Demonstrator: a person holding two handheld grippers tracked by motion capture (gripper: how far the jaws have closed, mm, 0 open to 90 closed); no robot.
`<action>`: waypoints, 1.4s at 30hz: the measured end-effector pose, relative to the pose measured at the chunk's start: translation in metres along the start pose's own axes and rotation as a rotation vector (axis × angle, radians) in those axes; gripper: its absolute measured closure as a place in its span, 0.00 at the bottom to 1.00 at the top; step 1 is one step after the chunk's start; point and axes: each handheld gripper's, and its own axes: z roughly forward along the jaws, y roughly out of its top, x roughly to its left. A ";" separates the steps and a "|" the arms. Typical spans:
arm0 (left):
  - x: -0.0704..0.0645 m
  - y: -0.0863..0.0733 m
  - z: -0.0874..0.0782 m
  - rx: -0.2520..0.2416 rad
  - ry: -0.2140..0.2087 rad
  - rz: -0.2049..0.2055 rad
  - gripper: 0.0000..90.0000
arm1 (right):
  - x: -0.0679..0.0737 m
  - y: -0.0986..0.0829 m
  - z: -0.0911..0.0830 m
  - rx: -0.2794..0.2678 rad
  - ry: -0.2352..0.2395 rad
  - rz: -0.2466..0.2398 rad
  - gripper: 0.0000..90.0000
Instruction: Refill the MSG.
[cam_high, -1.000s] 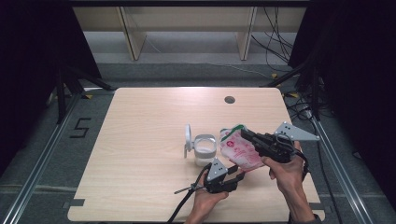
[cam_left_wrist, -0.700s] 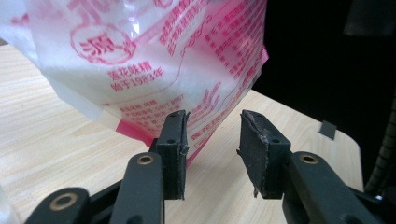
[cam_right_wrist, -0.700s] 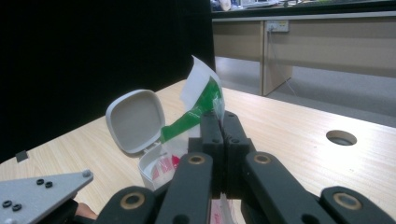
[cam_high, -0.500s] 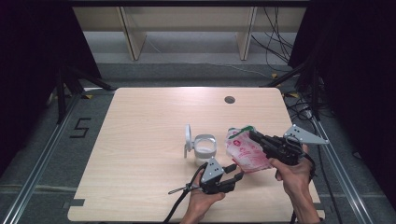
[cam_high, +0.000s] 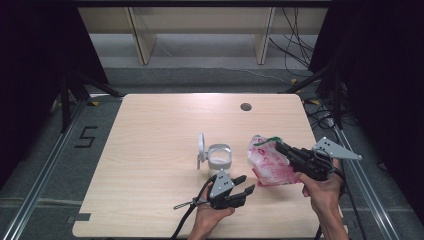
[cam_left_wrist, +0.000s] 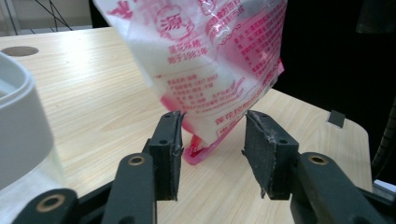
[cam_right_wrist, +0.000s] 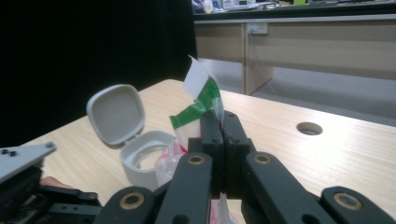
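Right tongs (cam_high: 280, 147) clamp the pink bag (cam_high: 267, 164) by its top, hanging it over the worktop (cam_high: 150, 130); left tongs (cam_left_wrist: 212, 140) gape just near-left, bracketing its lower corner.

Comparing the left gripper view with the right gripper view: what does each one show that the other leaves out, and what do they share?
Left gripper view: the left claw open, its jaws apart on either side of the pink-printed bag's lower corner, which rests on the table.

Right gripper view: the right claw shut on the bag's green-taped top, plus the container's hinged lid standing open.

Both: the bag, the white container, the table's round hole and the wooden tabletop.
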 end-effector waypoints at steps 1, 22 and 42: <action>0.001 -0.001 0.000 -0.011 -0.002 -0.002 0.62 | 0.000 0.000 -0.001 0.004 -0.011 0.002 1.00; 0.007 -0.012 -0.022 0.015 0.038 0.006 0.50 | -0.016 -0.007 -0.009 0.029 -0.105 -0.044 1.00; 0.015 -0.018 -0.028 0.013 0.066 -0.012 0.47 | -0.022 -0.015 -0.004 0.082 -0.177 -0.085 1.00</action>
